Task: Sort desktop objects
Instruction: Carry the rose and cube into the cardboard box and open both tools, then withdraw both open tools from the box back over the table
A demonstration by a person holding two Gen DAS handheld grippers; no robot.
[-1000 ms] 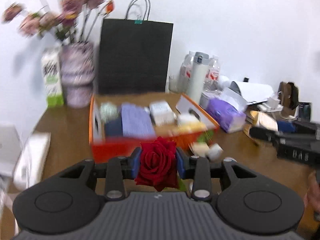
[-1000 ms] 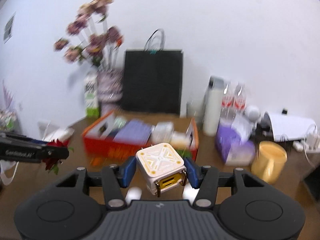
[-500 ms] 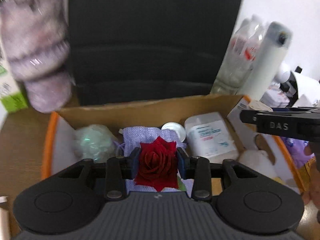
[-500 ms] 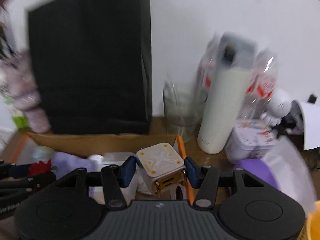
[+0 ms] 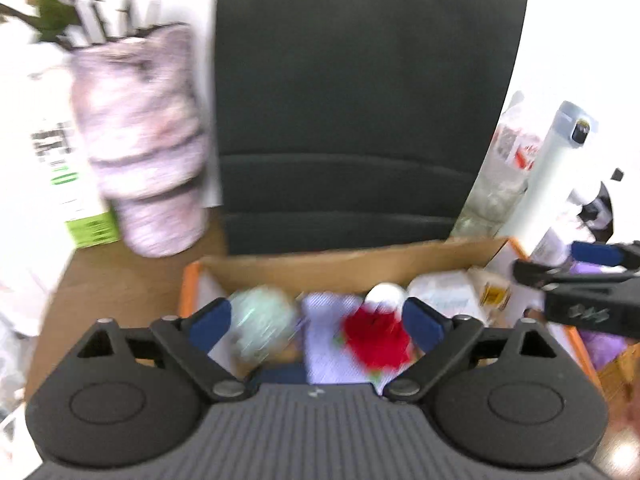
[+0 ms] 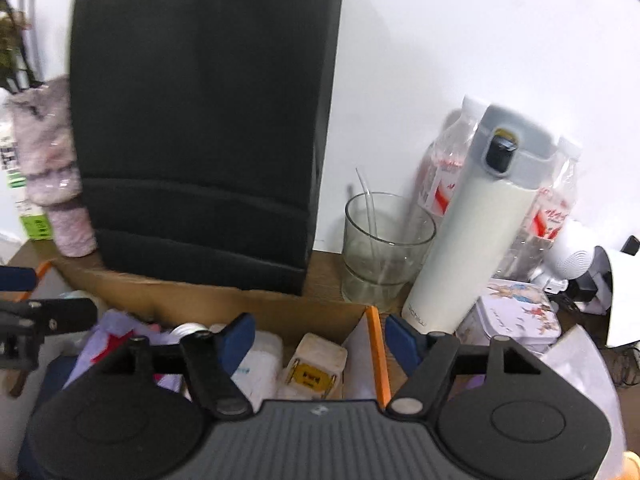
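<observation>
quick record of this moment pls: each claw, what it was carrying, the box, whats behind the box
left claw: open, jaws just opened, red rose loose between them above the box
right claw: open, jaws just opened, white cube free below
box: orange, cardboard inside, several things in it
behind the box: black bag, glass, white flask

Our left gripper (image 5: 316, 322) and right gripper (image 6: 320, 338) have just been opening; rose (image 5: 376, 338) and cube (image 6: 316, 366) now lie loose in the box (image 5: 348, 266).
</observation>
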